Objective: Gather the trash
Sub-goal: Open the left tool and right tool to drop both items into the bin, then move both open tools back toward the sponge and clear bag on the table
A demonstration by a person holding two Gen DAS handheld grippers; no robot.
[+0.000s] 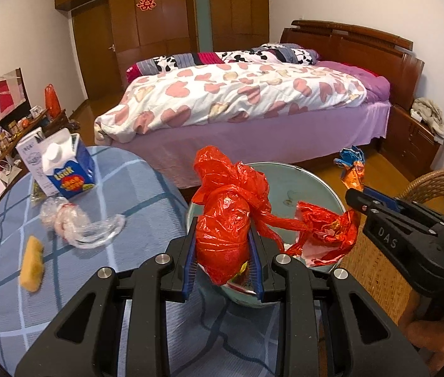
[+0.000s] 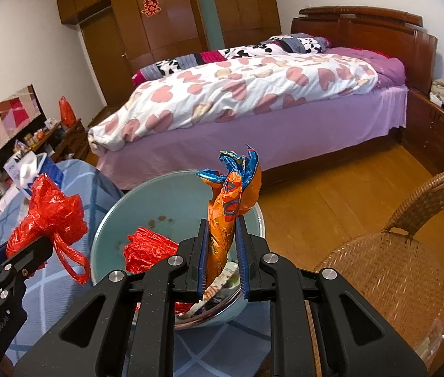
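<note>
A crumpled red plastic bag (image 1: 225, 220) is clamped in my left gripper (image 1: 224, 235), just over the near rim of a pale green metal bin (image 1: 313, 188). My right gripper (image 2: 222, 245) is shut on a twisted orange and blue snack wrapper (image 2: 234, 194), held above the same bin (image 2: 118, 207). A red foil wrapper (image 2: 148, 248) lies inside the bin. In the right wrist view, the left gripper and its red bag (image 2: 49, 216) show at the left edge. The right gripper's wrapper (image 1: 352, 169) shows at the right of the left wrist view.
On the blue checked table (image 1: 127, 176) lie a clear plastic bag (image 1: 77, 223), a yellow sponge-like piece (image 1: 32, 264) and two cartons (image 1: 65, 166). A wicker chair (image 2: 394, 257) stands right of the bin. A bed (image 1: 237, 100) fills the background.
</note>
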